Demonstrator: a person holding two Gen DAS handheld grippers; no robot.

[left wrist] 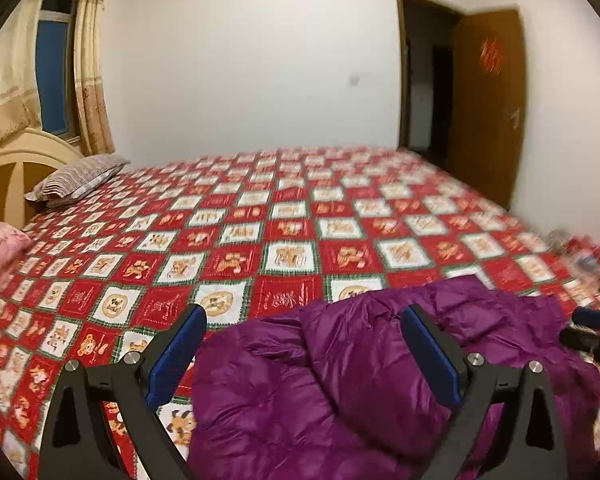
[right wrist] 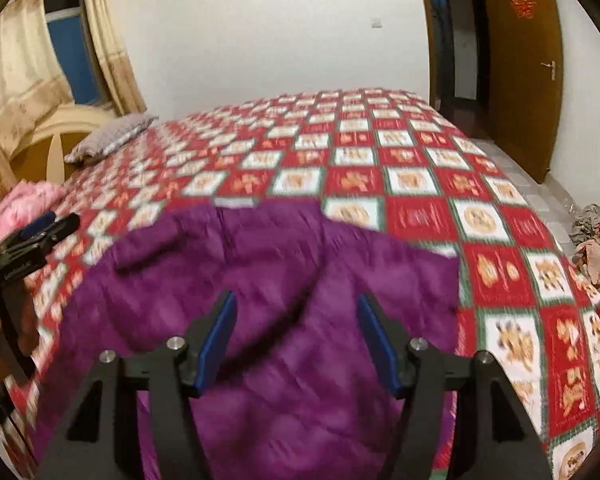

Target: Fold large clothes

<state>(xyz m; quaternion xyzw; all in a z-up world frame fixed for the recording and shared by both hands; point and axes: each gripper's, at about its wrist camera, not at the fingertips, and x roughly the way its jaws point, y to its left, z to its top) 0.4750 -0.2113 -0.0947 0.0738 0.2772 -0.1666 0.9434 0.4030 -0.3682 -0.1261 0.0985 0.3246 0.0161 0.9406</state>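
We find the purple padded jacket [left wrist: 340, 380] lying rumpled on the near edge of the bed [left wrist: 284, 216], well apart from the striped pillow [left wrist: 80, 176] at the headboard end. The left gripper [left wrist: 304, 344] and right gripper [right wrist: 296, 336] both stand released above the jacket, grasping nothing. We judge folding barely begun: no clean fold shows. Motion blur hides the seams, and the jacket's near hem is cut off.
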